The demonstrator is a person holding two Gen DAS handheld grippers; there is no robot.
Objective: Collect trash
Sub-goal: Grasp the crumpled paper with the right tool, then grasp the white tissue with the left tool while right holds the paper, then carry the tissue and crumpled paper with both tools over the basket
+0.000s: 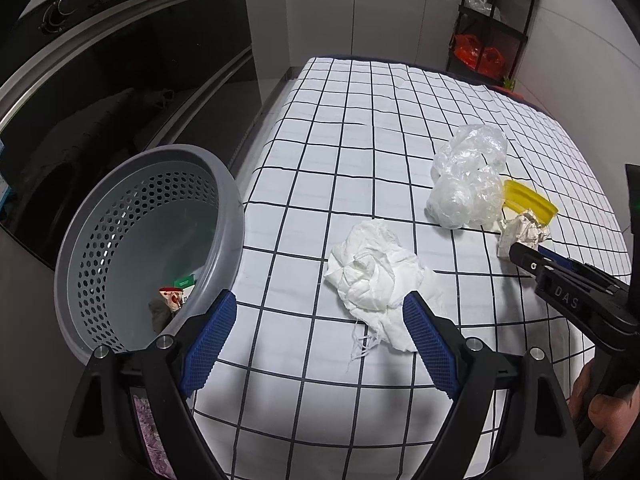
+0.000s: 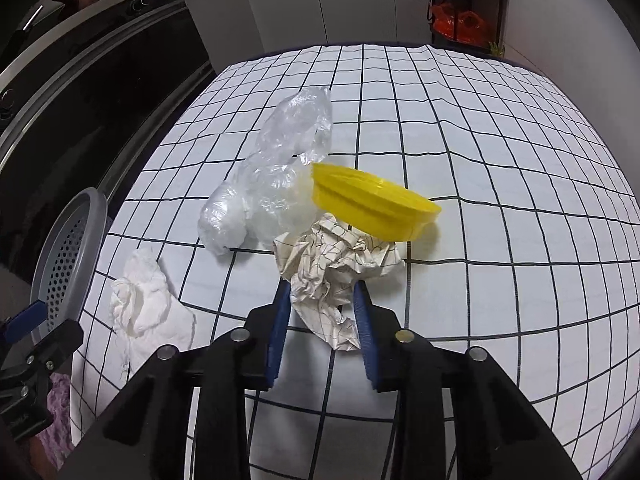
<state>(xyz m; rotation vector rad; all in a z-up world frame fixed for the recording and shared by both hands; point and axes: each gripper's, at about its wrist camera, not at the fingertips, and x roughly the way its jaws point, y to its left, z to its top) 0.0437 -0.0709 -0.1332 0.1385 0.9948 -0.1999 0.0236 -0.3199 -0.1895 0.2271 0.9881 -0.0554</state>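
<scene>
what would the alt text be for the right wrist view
The right gripper is closed on a crumpled ball of checked paper over a white grid-patterned tablecloth. Behind the paper are a yellow plastic lid and crumpled clear plastic; a white tissue wad and grey perforated basket sit left.

A crumpled ball of grid-printed paper sits pinched between blue gripper pads, touching a tilted yellow plastic lid. Beside them lies a clear crumpled plastic bag; a wadded white tissue rests nearer the grey perforated basket, which holds what appear to be wrappers.
</scene>
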